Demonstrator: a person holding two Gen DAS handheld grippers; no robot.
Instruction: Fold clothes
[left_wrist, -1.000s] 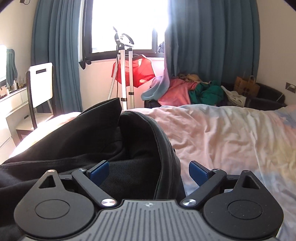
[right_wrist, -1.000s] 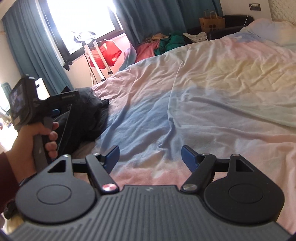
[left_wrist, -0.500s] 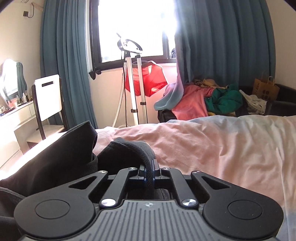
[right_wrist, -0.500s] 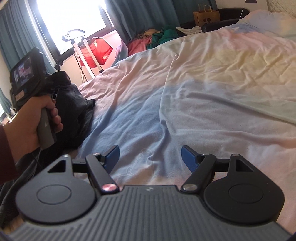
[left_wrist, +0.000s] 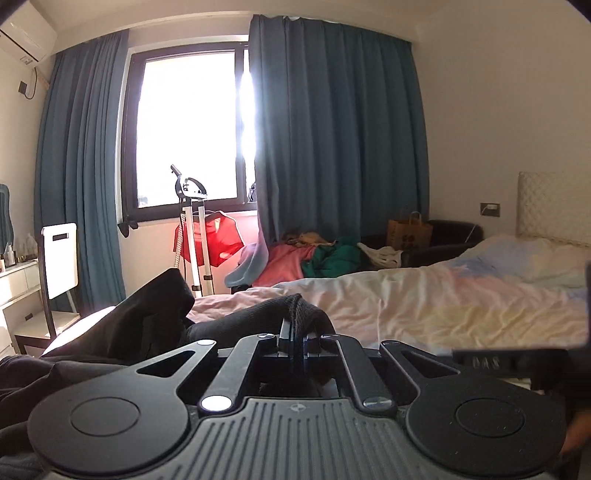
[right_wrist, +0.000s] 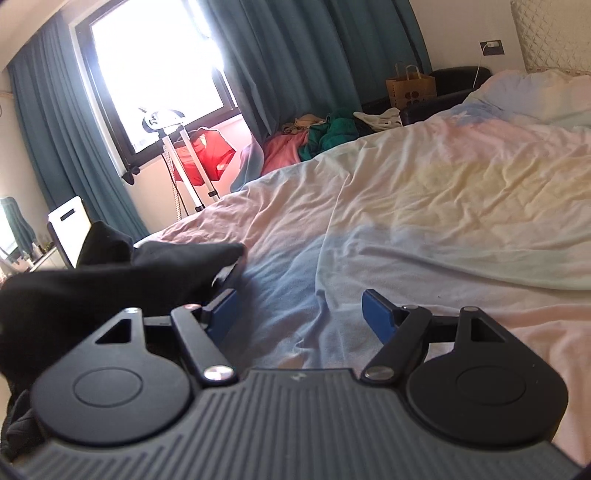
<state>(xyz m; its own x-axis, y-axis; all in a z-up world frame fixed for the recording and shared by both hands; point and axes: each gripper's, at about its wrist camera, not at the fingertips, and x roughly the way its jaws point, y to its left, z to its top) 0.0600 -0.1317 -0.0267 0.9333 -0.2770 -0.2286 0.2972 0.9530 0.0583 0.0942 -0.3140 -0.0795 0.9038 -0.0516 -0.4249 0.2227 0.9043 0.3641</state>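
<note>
A black garment (left_wrist: 147, 332) lies bunched on the left side of the bed. My left gripper (left_wrist: 294, 341) is shut on a thick edge of the black garment and holds it lifted above the sheet. The garment also shows in the right wrist view (right_wrist: 110, 280), hanging at the left. My right gripper (right_wrist: 299, 312) is open and empty, low over the pastel sheet (right_wrist: 424, 221), just right of the garment. Part of the right gripper's body shows dark at the right edge of the left wrist view.
The bed (left_wrist: 424, 302) spreads to the right with a pillow (right_wrist: 535, 96) by the headboard. A clothes pile (left_wrist: 314, 258), a steamer stand (left_wrist: 192, 236), a paper bag (left_wrist: 408, 234) and a dark armchair stand by the window. A white chair (left_wrist: 59, 258) is at left.
My left gripper closed on the garment's edge and lifted it up and toward the right. My right gripper stayed open and moved closer to the garment.
</note>
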